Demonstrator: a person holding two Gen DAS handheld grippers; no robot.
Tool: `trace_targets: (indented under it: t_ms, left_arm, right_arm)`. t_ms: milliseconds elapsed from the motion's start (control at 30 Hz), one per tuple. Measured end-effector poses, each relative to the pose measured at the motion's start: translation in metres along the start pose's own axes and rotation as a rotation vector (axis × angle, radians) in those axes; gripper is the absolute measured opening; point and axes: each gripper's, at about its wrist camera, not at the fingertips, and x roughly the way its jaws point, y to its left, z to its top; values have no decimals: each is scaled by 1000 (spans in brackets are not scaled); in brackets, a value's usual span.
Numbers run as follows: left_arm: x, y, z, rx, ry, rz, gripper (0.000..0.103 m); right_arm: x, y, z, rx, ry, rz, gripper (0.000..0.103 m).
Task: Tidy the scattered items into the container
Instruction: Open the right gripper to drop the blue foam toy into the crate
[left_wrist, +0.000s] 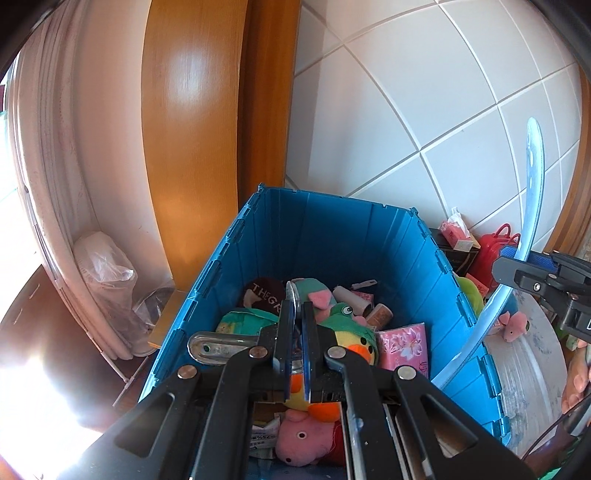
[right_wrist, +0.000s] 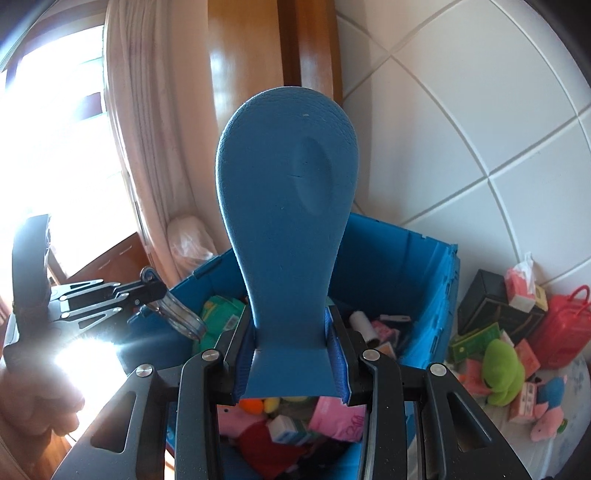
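A blue plastic crate holds several plush toys, tissue packs and small boxes; it also shows in the right wrist view. My left gripper is shut on a thin silvery metal tool, held above the crate's near left side; it appears in the right wrist view too. My right gripper is shut on a blue shoe insole that stands upright over the crate. The insole's curved edge and the right gripper show at the right in the left wrist view.
Right of the crate lie scattered items: a green plush, a red toy case, black boxes, a pink plush. A tiled wall stands behind, a wooden door frame and curtain to the left, with a plastic bag.
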Motion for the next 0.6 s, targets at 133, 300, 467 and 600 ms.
trace_targets:
  t_ms: [133, 300, 467, 600]
  left_arm:
    - [2, 5, 0, -2, 5, -4, 4]
    - [9, 12, 2, -31, 39, -19, 54]
    - [6, 13, 1, -47, 11, -29, 93]
    - [4, 12, 1, -70, -4, -44, 93]
  right_arm:
    - [5, 6, 1, -1, 6, 0, 35]
    - [1, 8, 1, -4, -42, -43, 100]
    - [-4, -3, -3, 23, -50, -70, 103]
    - [-9, -12, -13, 47, -50, -80, 103]
